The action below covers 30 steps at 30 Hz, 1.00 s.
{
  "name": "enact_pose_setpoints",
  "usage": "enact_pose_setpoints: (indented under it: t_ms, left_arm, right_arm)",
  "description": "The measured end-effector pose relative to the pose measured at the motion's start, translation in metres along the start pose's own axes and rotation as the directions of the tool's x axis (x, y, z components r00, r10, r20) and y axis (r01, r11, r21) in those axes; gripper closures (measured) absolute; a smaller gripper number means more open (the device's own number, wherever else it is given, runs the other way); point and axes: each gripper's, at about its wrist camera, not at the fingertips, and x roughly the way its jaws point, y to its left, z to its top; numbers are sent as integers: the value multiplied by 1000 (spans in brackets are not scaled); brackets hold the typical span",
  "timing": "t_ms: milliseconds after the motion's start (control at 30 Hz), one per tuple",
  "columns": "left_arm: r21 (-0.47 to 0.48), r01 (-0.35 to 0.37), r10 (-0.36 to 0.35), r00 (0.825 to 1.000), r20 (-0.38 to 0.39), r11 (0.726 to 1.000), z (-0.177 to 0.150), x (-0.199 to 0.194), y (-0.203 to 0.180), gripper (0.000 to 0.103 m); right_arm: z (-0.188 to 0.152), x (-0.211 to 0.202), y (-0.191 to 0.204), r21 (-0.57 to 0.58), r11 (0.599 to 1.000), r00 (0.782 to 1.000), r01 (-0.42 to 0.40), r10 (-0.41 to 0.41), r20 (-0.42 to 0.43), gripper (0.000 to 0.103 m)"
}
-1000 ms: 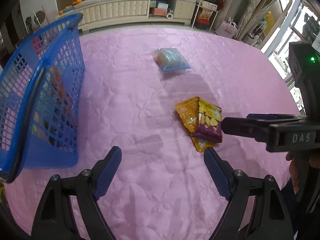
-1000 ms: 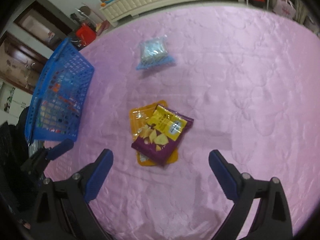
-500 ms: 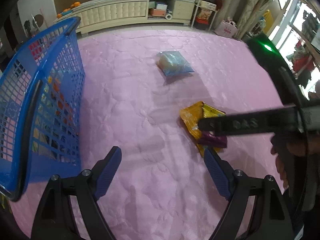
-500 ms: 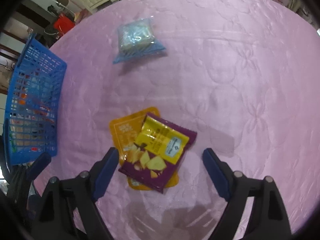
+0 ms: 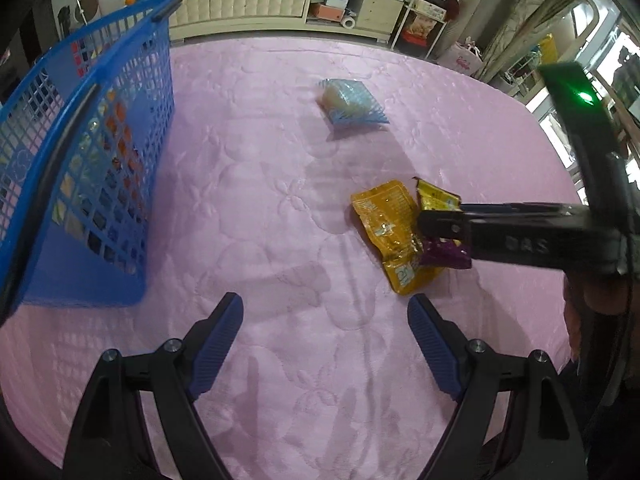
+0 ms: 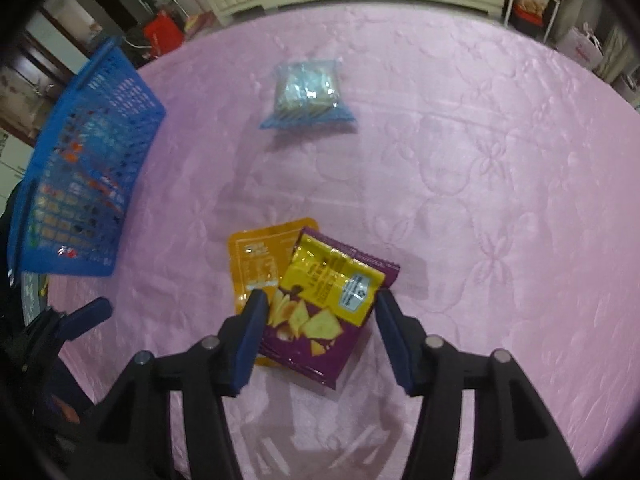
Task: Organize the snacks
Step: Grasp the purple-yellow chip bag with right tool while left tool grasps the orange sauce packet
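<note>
A purple and yellow chip bag (image 6: 324, 312) lies on top of an orange snack pouch (image 6: 256, 256) on the pink quilted table. My right gripper (image 6: 320, 308) is down over the chip bag, its jaws partly closed on either side of it. In the left wrist view the right gripper (image 5: 436, 224) covers the purple bag (image 5: 444, 256) beside the orange pouch (image 5: 388, 224). A clear and blue snack bag (image 6: 306, 94) lies farther back. My left gripper (image 5: 324, 320) is open and empty near the front of the table.
A blue plastic basket (image 5: 80, 152) holding several snacks stands at the left; it also shows in the right wrist view (image 6: 80, 184). A white cabinet (image 5: 248, 0) and shelves line the far side of the pink table (image 5: 280, 200).
My right gripper moved down and forward onto the chip bag and its jaws narrowed around it. My left gripper stayed low near the front, drifting slightly.
</note>
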Motion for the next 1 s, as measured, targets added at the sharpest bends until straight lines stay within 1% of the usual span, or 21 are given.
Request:
enact_pose_setpoints:
  t_ms: [100,200,300,367,500,533,667,767,933,967,1000]
  left_arm:
    - [-16,4,-4,1000,6,1000,4,3,-7,20]
    - [-47,-17,17,1000,-1,999,11,13,-15,20]
    - [-75,-25,24,1000,-19,997,17,22,-23,20]
    - [-80,-32,29,999,-42,996,22,30,-30,20]
    - [-40,-60,57,996,-68,997,32,45,-48,20]
    - [-36,-68,65,995,-76,997,35,49,-52,20]
    - [-7,-84,83,991,-101,996,41,61,-67,20]
    - [4,-112,112,986,-126,994,45,71,-75,20]
    - [-21,-133,129,981,-147,991,50,93,-82,20]
    - [-32,-137,130,979,-158,990,50,98,-82,19]
    - [-28,-144,138,979,-150,989,51,100,-84,17]
  right_arm:
    - [-10,-13,-8,-47,999,999,-6,8,39,43]
    - [-14,-23,-21,-115,993,996,25,-15,82,43]
    - [-12,-24,-29,-191,980,995,52,-36,88,43]
    - [-13,-26,-43,-175,983,995,52,-37,89,43]
    - [-14,-52,-59,-159,987,991,34,-13,131,43]
    - [-15,-51,-57,-157,987,991,35,-14,135,43]
    - [-19,-46,-74,-125,990,993,59,-45,111,43]
    - [-17,-31,-74,-94,994,995,51,-43,89,43]
    - [-22,-26,-89,-59,996,995,72,-67,75,43]
    - [-22,-27,-90,-57,996,995,70,-66,75,43]
    - [-22,-27,-90,-56,996,995,68,-63,76,43]
